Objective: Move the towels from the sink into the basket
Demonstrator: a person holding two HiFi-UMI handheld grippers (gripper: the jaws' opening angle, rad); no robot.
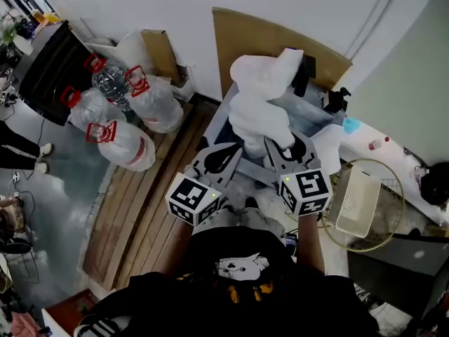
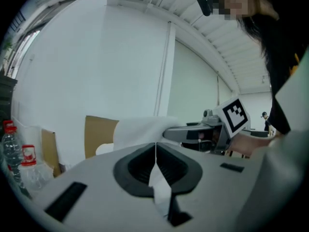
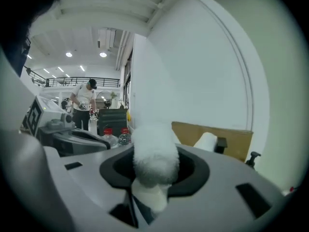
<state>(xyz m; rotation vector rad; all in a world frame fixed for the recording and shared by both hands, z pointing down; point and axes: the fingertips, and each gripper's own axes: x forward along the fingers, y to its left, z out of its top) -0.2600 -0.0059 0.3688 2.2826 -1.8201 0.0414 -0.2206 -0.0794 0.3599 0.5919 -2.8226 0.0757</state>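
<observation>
**Left gripper** (image 1: 223, 154): jaws pressed together on a thin fold of white towel (image 1: 263, 97). In the left gripper view a strip of cloth hangs out below the seam.

**Right gripper** (image 1: 287, 149): just beside the left one. Its jaws pinch a thick, fluffy roll of towel. The roll fills the hollow between the pads and hides their tips.

**Towel**: a bunched white mass ahead of and above both grippers, held over the sink (image 1: 217, 125). Whether it is one cloth or several cannot be told. It covers much of the basin, so what lies in the sink is hard to make out.

**Basket** (image 1: 390, 217): round, of wire, to the right of the right gripper and apart from it. A cream perforated object lies in it and cannot be identified.

**Water bottles** (image 1: 116, 111): on the floor, well to the left of the left gripper.

**Cardboard sheet** (image 1: 245, 37): beyond the sink, with its lower part hidden by the towel.
</observation>
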